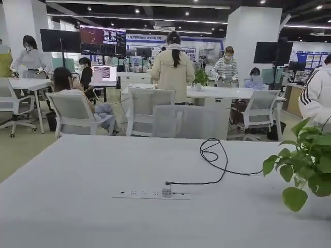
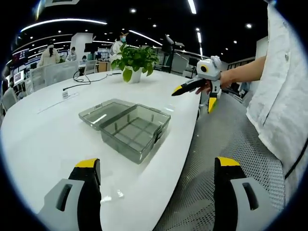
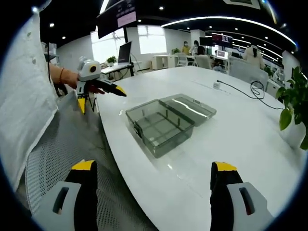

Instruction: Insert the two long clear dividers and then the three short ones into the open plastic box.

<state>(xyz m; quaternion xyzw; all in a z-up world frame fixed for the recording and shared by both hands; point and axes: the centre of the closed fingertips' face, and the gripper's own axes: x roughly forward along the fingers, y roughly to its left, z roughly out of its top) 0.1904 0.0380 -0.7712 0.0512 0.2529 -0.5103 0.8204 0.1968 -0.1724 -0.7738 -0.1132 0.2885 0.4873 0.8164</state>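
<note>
- Though pointed at the open plastic box (image 2: 127, 147) from past the table (image 2: 43, 144) edge, grips nothing with the left gripper (image 2: 156, 162): jaws spread wide and bare, with the box at 12 o'clock in the left gripper view.
- Likewise grips nothing with the right gripper (image 3: 154, 166): jaws wide apart and bare, with the box at 12 o'clock in the right gripper view.
- Puts each gripper in the other's view, over the floor beside the table and well apart from the box: at 1 o'clock in the left gripper view, at 10 o'clock in the right gripper view, jaws parted in both.
- Places the box close to the table's near edge, with its lid (image 2: 103, 111) folded flat on the far side and touching it along the hinge.
- Shows inside the box a faint grid of lines (image 2: 142, 126), lengthways and crossways.
- Reads that grid best as clear dividers already seated, yet cannot tell them from moulded ribs, nor count long against short.
- Judges the task near its end if those lines are all five pieces, with perhaps only a check of the seating left.
- Otherwise counts all five insertions as yet to do.
- Takes in, from the head view, the far stretch of table: cable (image 1: 217, 160) toward 2 o'clock, socket strip (image 1: 150, 194) at 6 o'clock, potted plant (image 1: 305, 160) at 3 o'clock.
</note>
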